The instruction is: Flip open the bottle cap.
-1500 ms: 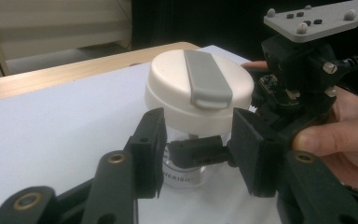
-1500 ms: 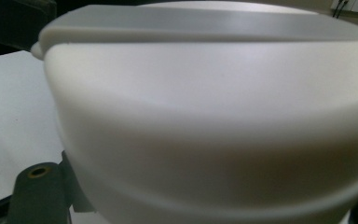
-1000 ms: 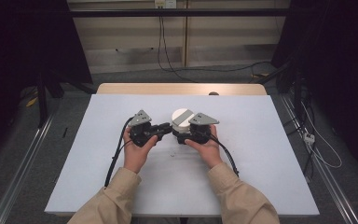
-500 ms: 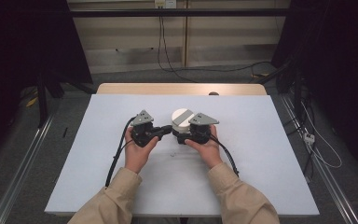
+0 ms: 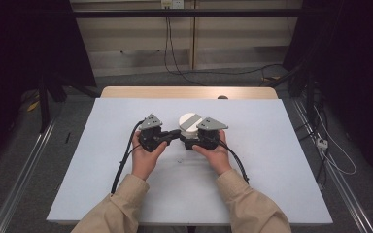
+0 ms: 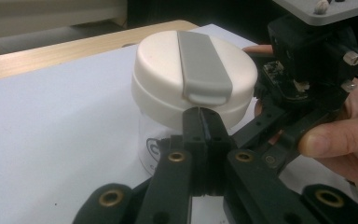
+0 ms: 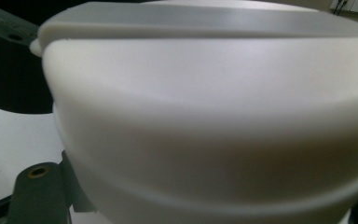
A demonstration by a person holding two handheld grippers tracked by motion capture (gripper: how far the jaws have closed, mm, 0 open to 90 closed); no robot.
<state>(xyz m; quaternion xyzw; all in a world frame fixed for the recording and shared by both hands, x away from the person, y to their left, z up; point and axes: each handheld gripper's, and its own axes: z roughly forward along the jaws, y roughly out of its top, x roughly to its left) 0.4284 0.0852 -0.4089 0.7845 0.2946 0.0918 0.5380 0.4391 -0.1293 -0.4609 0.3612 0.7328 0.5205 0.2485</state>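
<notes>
A clear jar with a white lid (image 5: 190, 121) stands in the middle of the white table sheet (image 5: 281, 165). A grey strap (image 6: 203, 65) runs across the lid (image 6: 168, 70). My left gripper (image 6: 201, 112) is shut, its joined tips touching the lid's rim just under the end of the strap, with nothing seen between them. In the high view the left gripper (image 5: 176, 133) reaches in from the jar's left. My right gripper (image 5: 188, 140) comes from the right and is shut on the jar below the lid. Up close the lid (image 7: 205, 107) looms over one black finger (image 7: 37, 186).
A bare wooden strip (image 5: 184, 92) borders the sheet at the far edge. Black cables (image 5: 124, 165) trail from both grippers toward the near edge. Metal rails and dark floor lie on both sides of the table.
</notes>
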